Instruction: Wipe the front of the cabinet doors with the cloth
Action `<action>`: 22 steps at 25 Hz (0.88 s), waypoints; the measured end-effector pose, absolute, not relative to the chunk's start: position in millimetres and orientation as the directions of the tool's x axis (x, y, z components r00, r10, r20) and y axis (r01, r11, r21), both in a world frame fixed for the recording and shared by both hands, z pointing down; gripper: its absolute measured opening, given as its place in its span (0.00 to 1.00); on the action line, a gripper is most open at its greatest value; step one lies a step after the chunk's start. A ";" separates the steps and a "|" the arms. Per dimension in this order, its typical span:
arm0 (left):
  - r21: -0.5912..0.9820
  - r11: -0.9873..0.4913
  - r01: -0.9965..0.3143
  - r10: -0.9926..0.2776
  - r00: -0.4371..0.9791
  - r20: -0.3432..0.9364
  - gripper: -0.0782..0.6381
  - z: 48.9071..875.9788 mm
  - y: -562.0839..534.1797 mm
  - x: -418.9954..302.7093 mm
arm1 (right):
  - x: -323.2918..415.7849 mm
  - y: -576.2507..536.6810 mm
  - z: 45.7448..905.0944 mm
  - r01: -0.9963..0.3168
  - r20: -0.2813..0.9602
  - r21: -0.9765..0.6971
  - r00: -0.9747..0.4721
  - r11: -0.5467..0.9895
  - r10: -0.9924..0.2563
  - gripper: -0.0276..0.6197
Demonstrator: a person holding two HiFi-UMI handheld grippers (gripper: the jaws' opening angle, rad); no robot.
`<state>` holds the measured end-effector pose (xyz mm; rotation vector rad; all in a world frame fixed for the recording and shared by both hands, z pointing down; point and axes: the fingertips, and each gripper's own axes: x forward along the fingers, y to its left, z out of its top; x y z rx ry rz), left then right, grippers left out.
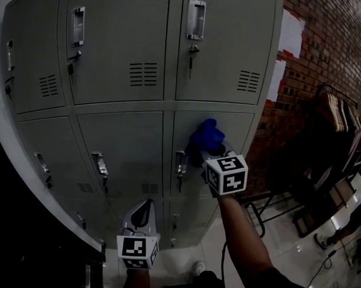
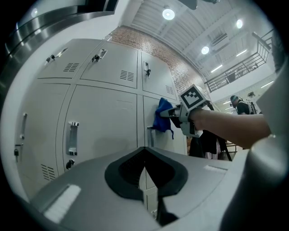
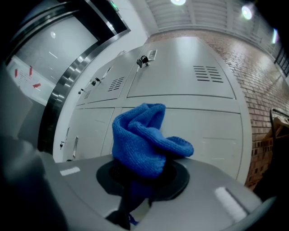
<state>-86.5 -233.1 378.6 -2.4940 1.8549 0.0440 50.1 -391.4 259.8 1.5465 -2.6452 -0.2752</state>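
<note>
The right gripper [image 1: 214, 152] is held up in front of the grey cabinet [image 1: 119, 129]. Its fingers are squeezed tight on a blue cloth [image 1: 205, 135]. The cloth is bunched up in a soft lump that sticks out past the fingers. It sits right against the front of the middle door on the right side [image 1: 237, 133], near the top of that door. The door's shiny handle [image 1: 181, 163] is just beside the cloth, lower down and to the left. The person's arm [image 1: 239, 231] reaches up from the bottom of the head view to this gripper. The left gripper [image 1: 144, 213] is lower down, near the bottom row of doors and well apart from the cloth. Its fingers are closed together and hold nothing. It points at the cabinet but does not touch it. To the right of the cabinet is a red brick wall [image 1: 325, 51] with white paper sheets [image 1: 289, 33] stuck on it. A pale, shiny floor [image 1: 271, 250] shows below.
</note>
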 end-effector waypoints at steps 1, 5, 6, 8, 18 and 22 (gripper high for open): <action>-0.009 -0.291 -0.957 -0.956 0.291 -0.042 0.13 378.8 -234.0 -85.3 | 57.7 -392.6 259.9 -0.862 -0.034 0.189 -0.485 0.470 -0.874 0.17; -0.023 -0.304 -0.952 -0.951 0.305 -0.041 0.13 380.1 -237.4 -77.3 | 85.5 -397.8 262.0 -0.872 -0.045 0.205 -0.462 0.445 -0.886 0.17; -0.029 -0.308 -0.951 -0.950 0.309 -0.039 0.13 381.1 -237.9 -75.1 | 93.4 -398.9 263.3 -0.876 -0.048 0.199 -0.457 0.440 -0.888 0.17; -0.034 -0.317 -0.948 -0.947 0.318 -0.037 0.13 382.4 -238.8 -72.4 | 110.4 -400.8 265.4 -0.885 -0.050 0.181 -0.444 0.429 -0.895 0.17; -0.030 -0.320 -0.947 -0.947 0.320 -0.025 0.13 386.4 -240.6 -77.6 | 179.9 -411.6 267.0 -0.918 -0.031 0.200 -0.355 0.342 -0.934 0.17; -0.030 -0.327 -0.945 -0.944 0.328 -0.027 0.13 386.0 -238.5 -75.0 | 193.4 -413.7 268.2 -0.924 -0.015 0.227 -0.320 0.308 -0.947 0.17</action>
